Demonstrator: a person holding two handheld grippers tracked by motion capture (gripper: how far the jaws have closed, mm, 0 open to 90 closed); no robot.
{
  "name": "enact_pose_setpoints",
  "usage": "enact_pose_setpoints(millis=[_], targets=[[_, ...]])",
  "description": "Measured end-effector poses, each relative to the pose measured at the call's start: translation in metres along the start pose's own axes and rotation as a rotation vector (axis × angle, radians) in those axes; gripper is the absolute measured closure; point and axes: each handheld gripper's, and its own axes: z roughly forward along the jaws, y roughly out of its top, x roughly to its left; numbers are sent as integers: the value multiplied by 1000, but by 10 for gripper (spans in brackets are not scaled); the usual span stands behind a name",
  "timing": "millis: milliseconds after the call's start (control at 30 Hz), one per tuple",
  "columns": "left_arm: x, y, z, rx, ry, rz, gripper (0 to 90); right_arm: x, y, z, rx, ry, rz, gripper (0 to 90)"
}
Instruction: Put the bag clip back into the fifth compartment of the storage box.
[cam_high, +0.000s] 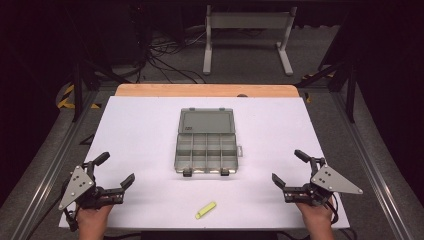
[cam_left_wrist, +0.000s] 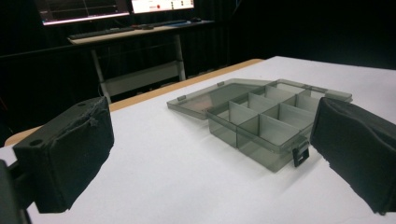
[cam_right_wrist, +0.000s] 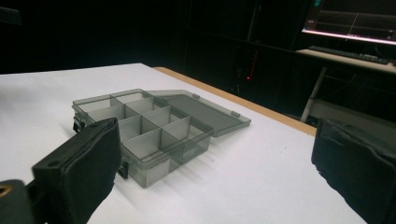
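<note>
From above, the smoky grey compartment box (cam_high: 206, 146) sits in the middle of the white table (cam_high: 135, 130) with its lid thrown back flat on the far side and its two dark latches facing the person. Every compartment I can see looks empty. A small yellow-green marker-like stick (cam_high: 205, 209), too small to name for certain, lies on the near edge, between the two hands and a little nearer the right one. The left gripper (cam_high: 116, 173) rests at the near left with its jaws spread wide, holding nothing; the right gripper (cam_high: 289, 167) mirrors it at the near right, equally spread and empty.

From the left gripper view, the two black padded jaws stand far apart, and the box (cam_left_wrist: 261, 123) lies ahead and to the right, its dividers thin and upright.

From the right gripper view, the jaws again gape, with the box (cam_right_wrist: 140, 126) ahead and to the left, and the lid flat beyond it.

What worries me is the stick: it is slim and lies flat, so a pinch coming in too steep could squirt it off the near edge. The box is light, too; a jaw catching a wall would likely shove it.
</note>
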Motion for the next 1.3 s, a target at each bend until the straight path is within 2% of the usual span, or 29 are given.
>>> enact_pose_setpoints(millis=[100,167,667,800,1000,1200,1300], targets=[[-1,0,1,10,5,-7,2,0,0,0,-1,4,5,26],[-1,1,1,5,-6,-16,3,0,0,-1,-1,-1,20,26],[-4,5,5,14,-24,-44,2,0,-2,2,20,7,10,25],[-7,7,10,33,-45,-43,3,1,-3,3,24,15,16,25],[-11,14,16,36,-76,-53,3,1,-4,3,27,20,18,25],[-23,28,32,51,-137,-45,3,-2,-6,3,24,20,25,25],[-28,33,39,43,-159,-53,2,-2,-5,2,25,17,26,25]])
